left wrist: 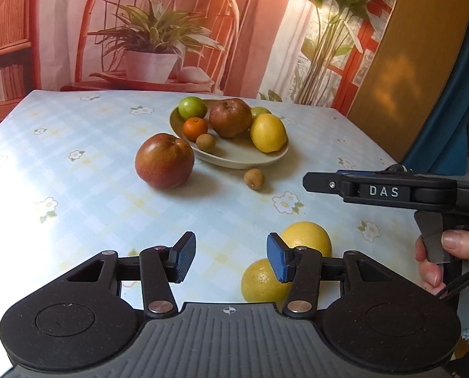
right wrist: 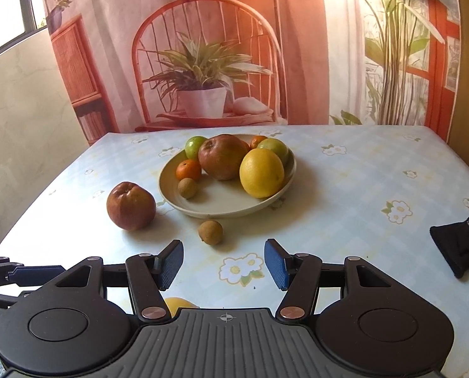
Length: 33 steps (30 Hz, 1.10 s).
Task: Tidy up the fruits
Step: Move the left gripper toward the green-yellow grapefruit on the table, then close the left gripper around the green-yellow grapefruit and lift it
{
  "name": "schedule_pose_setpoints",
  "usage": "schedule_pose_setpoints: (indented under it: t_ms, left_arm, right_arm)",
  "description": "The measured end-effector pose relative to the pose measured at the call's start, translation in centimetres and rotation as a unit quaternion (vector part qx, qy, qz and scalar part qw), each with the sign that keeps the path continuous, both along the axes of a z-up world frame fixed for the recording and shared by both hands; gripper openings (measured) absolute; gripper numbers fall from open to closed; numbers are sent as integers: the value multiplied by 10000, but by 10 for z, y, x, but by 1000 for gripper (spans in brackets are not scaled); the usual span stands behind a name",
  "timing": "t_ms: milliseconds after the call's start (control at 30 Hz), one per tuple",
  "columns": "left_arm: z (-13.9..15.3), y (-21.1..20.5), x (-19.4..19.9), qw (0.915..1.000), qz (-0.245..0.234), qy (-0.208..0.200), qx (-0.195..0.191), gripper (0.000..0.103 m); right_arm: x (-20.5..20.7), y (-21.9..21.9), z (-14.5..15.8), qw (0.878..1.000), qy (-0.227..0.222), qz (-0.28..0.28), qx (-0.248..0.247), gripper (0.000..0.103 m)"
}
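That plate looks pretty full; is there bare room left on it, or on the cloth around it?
The plate is bare only at its near middle, between the small brown fruit and the big yellow one; its back is crowded. The tablecloth right of it lies bare.

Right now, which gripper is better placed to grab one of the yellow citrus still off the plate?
Left, probably. The left gripper is open with two yellow citrus just beside its right finger. The right gripper is open over bare tablecloth, facing the small brown fruit.
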<state>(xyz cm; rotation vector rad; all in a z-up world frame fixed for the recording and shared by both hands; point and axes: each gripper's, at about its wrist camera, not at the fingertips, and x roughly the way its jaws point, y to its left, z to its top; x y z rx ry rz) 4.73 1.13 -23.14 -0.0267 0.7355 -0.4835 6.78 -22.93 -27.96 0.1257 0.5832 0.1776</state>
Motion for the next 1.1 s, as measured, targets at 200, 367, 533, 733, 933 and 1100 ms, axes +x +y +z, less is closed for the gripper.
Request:
schedule_pose_setpoints:
  t_ms: [200, 367, 533, 733, 933, 1100]
  left_arm:
    - [-6, -6, -5, 9996, -263, 93, 107, 58]
    - [-13, -11, -4, 9989, -406, 155, 170, 57]
    - [-17, -17, -5, 9982, -521, 199, 215, 57]
    - [-25, -25, -3, 9964, -693, 332, 347, 57]
    - [-29, -28, -1, 9954, -841, 296, 364, 45]
    - [-29, -20, 2, 9977, -543, 237, 321, 45]
  right_arm:
    - [-1, -3, 0, 10000, 9, 1, -26, 54]
    - [-1, -3, -1, 10000, 23, 24, -1, 54]
    - [0, -3, -1, 10000, 32, 25, 15, 54]
    - [0, -4, -2, 10000, 53, 30, 38, 54]
    - [2, -5, -4, 9999, 96, 56, 54, 54]
    - [6, -5, -5, 9997, 156, 164, 71, 51]
